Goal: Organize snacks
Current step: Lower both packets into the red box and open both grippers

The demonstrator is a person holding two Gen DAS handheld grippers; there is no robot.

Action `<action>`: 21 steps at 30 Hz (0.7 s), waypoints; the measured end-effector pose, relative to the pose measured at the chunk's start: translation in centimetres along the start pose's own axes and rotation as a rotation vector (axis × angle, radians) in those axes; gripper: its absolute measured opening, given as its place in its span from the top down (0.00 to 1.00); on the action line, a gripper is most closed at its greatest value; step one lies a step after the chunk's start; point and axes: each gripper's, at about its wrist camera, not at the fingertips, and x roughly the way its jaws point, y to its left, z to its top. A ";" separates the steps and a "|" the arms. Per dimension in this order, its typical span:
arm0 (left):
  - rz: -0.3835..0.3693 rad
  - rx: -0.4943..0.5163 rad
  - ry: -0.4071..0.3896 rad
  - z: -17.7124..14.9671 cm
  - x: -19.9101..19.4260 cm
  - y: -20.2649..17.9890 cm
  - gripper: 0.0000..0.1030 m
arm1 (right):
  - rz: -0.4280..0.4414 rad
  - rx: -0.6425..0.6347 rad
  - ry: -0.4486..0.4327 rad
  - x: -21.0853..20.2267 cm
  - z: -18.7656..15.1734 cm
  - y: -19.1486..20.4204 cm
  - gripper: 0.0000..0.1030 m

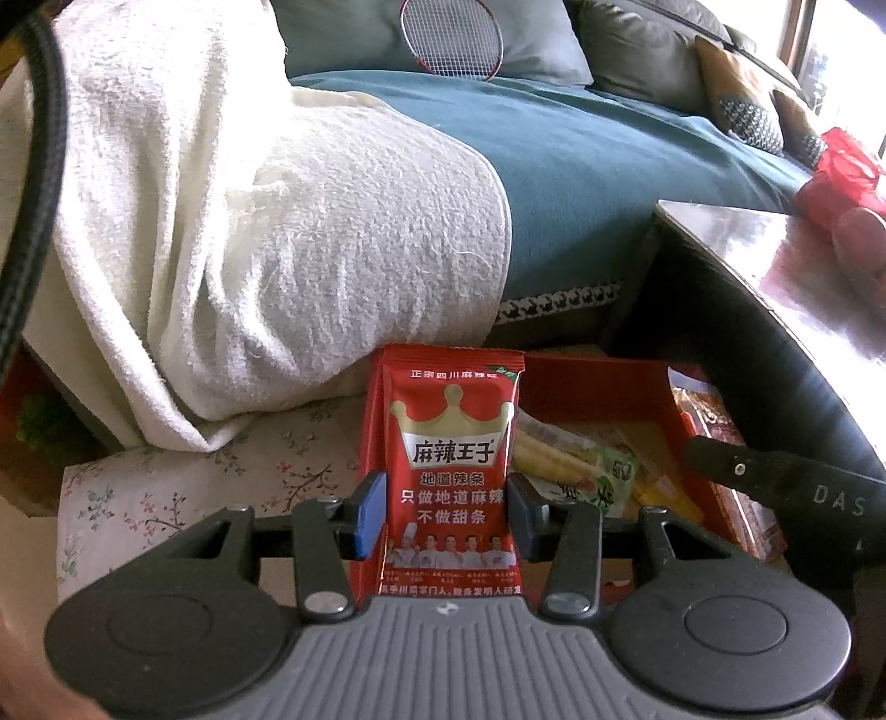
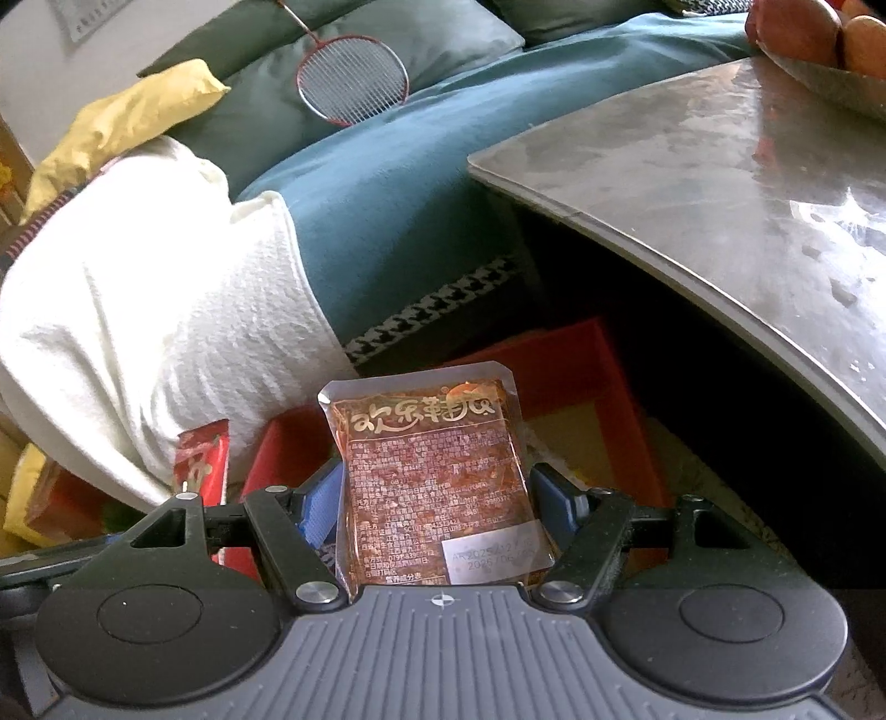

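My left gripper (image 1: 446, 512) is shut on a red snack packet (image 1: 451, 443) with a gold crown and white lettering, held upright between the blue pads. Behind it lies a red box (image 1: 598, 387) with several snack packs inside, among them a pale yellow-and-green pack (image 1: 576, 465). My right gripper (image 2: 437, 498) is shut on a clear vacuum pack of reddish-brown snack (image 2: 437, 476), held upright above the red box (image 2: 554, 360). The tip of the right gripper (image 1: 775, 487) shows black at the left wrist view's right side. The red packet's edge (image 2: 202, 459) appears at the left of the right wrist view.
A sofa with a teal cover (image 1: 581, 166) and a white towel (image 1: 249, 221) stands behind the box. A badminton racket (image 2: 351, 77) lies on it. A glossy grey table (image 2: 720, 183) overhangs at the right, with a fruit bowl (image 2: 819, 50). A floral cloth (image 1: 194, 487) covers the left.
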 end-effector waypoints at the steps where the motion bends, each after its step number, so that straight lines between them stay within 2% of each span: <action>1: 0.000 0.001 0.000 0.0 0.1 -0.1 0.62 | -0.004 0.000 0.003 0.2 0.0 0.0 0.25; 21: 0.000 0.046 0.003 0.6 1.7 -1.4 0.62 | -0.056 0.006 0.004 1.7 0.1 -0.6 0.24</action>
